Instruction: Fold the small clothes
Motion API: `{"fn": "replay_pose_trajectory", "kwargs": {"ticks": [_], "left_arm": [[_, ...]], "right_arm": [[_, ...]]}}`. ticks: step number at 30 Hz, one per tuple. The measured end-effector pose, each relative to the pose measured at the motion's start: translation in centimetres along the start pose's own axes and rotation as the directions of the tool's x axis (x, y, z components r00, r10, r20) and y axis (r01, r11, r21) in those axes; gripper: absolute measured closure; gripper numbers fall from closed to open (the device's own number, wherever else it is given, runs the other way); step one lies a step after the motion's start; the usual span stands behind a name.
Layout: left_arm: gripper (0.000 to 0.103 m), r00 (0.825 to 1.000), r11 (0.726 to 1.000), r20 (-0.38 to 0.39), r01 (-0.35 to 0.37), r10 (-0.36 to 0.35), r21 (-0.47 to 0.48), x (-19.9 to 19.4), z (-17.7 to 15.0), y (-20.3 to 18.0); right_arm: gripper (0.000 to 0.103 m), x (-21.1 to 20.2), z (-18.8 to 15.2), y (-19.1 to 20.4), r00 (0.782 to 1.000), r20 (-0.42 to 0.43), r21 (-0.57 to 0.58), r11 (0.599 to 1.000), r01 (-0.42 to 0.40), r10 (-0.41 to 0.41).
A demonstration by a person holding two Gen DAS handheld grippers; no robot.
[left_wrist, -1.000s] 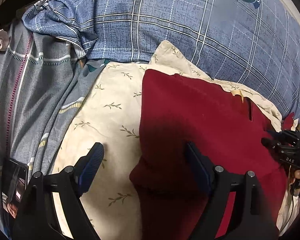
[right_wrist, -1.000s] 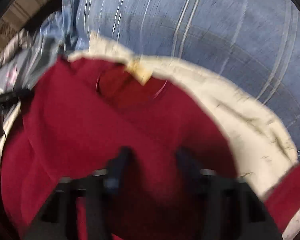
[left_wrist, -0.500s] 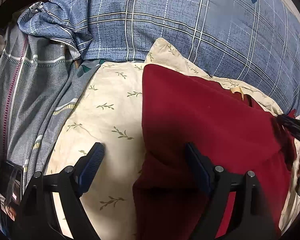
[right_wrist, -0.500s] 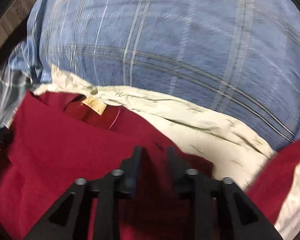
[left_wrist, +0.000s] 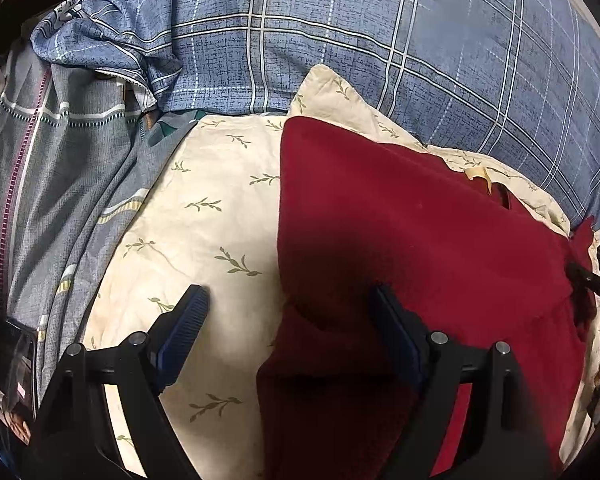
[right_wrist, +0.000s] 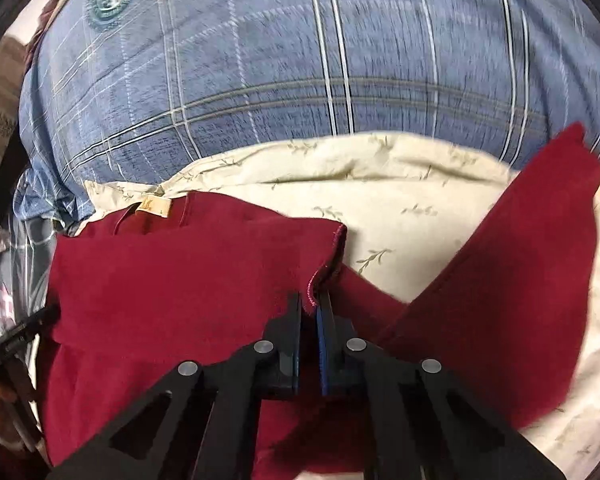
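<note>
A dark red garment (left_wrist: 400,232) lies on a cream leaf-print pillowcase (left_wrist: 204,220), its tan neck label (left_wrist: 478,174) at the far side. My left gripper (left_wrist: 288,304) is open above the garment's left edge, one finger over the cream cloth, the other over the red cloth. In the right wrist view, my right gripper (right_wrist: 310,304) is shut on a hemmed edge of the red garment (right_wrist: 180,280), near a folded corner. One sleeve (right_wrist: 520,264) spreads to the right. The neck label (right_wrist: 154,206) shows at the far left.
A blue plaid quilt (left_wrist: 340,40) lies bunched behind the pillowcase and also fills the far part of the right wrist view (right_wrist: 300,60). Grey striped bedding (left_wrist: 52,184) lies to the left. A dark phone-like object (left_wrist: 16,364) sits at the lower left.
My right gripper has closed on the garment's hemmed edge and swung right, bringing the sleeve into view. My left gripper stayed open and nearly still.
</note>
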State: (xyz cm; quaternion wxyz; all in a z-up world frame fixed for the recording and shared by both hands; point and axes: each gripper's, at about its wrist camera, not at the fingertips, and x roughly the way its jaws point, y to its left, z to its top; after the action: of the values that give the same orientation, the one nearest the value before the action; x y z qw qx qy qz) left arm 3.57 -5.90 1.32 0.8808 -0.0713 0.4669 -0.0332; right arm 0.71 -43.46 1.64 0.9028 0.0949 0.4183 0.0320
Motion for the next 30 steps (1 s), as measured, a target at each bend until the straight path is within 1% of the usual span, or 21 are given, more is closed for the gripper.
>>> {"fn": "replay_pose_trajectory", "kwargs": {"ticks": [3,4,6,8,9,10,12,13,14,15,16,17,18,19,20,22,24,25,26,28,30], "left_arm": [[0.02,1.0,1.0,0.0,0.0,0.0,-0.009,-0.1,0.2,0.3],[0.02,1.0,1.0,0.004,-0.007,0.007,-0.014,-0.2,0.2,0.3],[0.02,1.0,1.0,0.008,-0.017,0.018,-0.018,-0.2,0.3,0.5],[0.02,1.0,0.999,0.006,-0.02,0.02,-0.032,-0.3,0.2,0.6],[0.02,1.0,0.999,0.006,-0.02,0.021,-0.039,-0.3,0.2,0.7],[0.02,1.0,0.999,0.01,-0.024,0.024,-0.048,-0.6,0.0,0.8],[0.02,1.0,0.998,0.021,-0.022,0.023,-0.054,-1.1,-0.2,0.9],[0.02,0.999,0.998,0.026,-0.021,0.023,-0.055,-1.3,-0.2,0.9],[0.02,0.999,0.998,0.038,-0.018,0.02,-0.054,-1.6,-0.1,0.8],[0.02,0.999,0.999,0.049,-0.013,0.015,-0.05,-1.9,-0.1,0.7],[0.02,0.998,0.999,0.061,-0.01,0.013,-0.044,-2.2,-0.1,0.5],[0.02,0.997,0.999,0.072,-0.012,0.015,-0.038,-2.4,-0.1,0.3],[0.02,0.997,0.999,0.078,-0.012,0.014,-0.034,-2.6,-0.1,0.3],[0.02,0.997,0.999,0.08,-0.01,0.013,-0.033,-2.7,-0.1,0.2],[0.02,0.997,0.999,0.079,-0.006,0.009,-0.032,-2.8,-0.1,0.2],[0.02,0.997,0.999,0.074,0.004,-0.001,-0.033,-2.9,-0.2,0.3],[0.02,0.997,0.999,0.08,0.008,-0.006,-0.035,-3.2,-0.3,0.2],[0.02,0.996,0.999,0.086,0.009,-0.007,-0.034,-3.3,-0.3,0.1],[0.02,0.996,0.999,0.092,0.012,-0.009,-0.032,-3.5,-0.3,0.0],[0.02,0.995,0.999,0.095,0.016,-0.013,-0.028,-3.5,-0.3,-0.2],[0.02,0.996,1.0,0.09,0.015,-0.013,-0.024,-3.3,-0.3,-0.3]], "right_arm": [[0.097,-3.3,-0.7,0.2,0.998,0.059,-0.022,1.0,-0.009,0.01],[0.097,-4.0,-0.8,0.2,0.998,0.061,-0.023,1.0,-0.013,0.015],[0.097,-4.3,-1.2,0.2,0.999,0.043,-0.023,1.0,-0.013,0.014],[0.09,-2.8,-1.5,0.3,0.999,-0.008,-0.042,0.998,0.043,-0.043],[0.09,-2.0,-1.6,0.2,0.996,-0.038,-0.047,0.996,0.077,-0.079],[0.087,-1.6,-1.7,0.1,0.994,-0.066,-0.046,0.995,0.086,-0.089],[0.08,-2.8,-1.8,-0.4,0.997,-0.039,-0.02,0.997,0.071,-0.072],[0.069,-3.7,-1.8,-0.5,0.998,-0.006,-0.011,0.998,0.062,-0.062],[0.049,-4.3,-1.8,-0.5,0.997,0.028,-0.01,0.998,0.066,-0.066],[0.04,-4.4,-1.7,-0.4,0.996,0.043,-0.017,0.996,0.083,-0.082],[0.033,-4.1,-1.8,-0.4,0.994,0.037,-0.031,0.994,0.108,-0.106],[0.038,-3.5,-1.9,-0.4,0.991,0.004,-0.049,0.99,0.134,-0.134],[0.04,-2.8,-2.2,-0.7,0.984,-0.046,-0.069,0.984,0.167,-0.17],[0.045,-2.5,-2.7,-1.1,0.976,-0.074,-0.078,0.977,0.2,-0.205],[0.047,-2.8,-3.3,-1.8,0.972,-0.075,-0.077,0.973,0.216,-0.222],[0.047,-4.1,-3.7,-3.2,0.978,-0.06,-0.031,0.98,0.197,-0.199],[0.046,-5.8,-3.7,-4.7,0.99,-0.022,0.054,0.989,0.138,-0.137],[0.042,-6.8,-3.4,-5.6,0.992,0.012,0.099,0.987,0.123,-0.125],[0.038,-7.5,-2.9,-6.4,0.988,0.041,0.136,0.981,0.142,-0.149],[0.035,-7.9,-1.4,-7.6,0.976,0.069,0.179,0.965,0.19,-0.205],[0.033,-7.8,0.5,-8.8,0.969,0.095,0.238,0.951,0.199,-0.227]]}}
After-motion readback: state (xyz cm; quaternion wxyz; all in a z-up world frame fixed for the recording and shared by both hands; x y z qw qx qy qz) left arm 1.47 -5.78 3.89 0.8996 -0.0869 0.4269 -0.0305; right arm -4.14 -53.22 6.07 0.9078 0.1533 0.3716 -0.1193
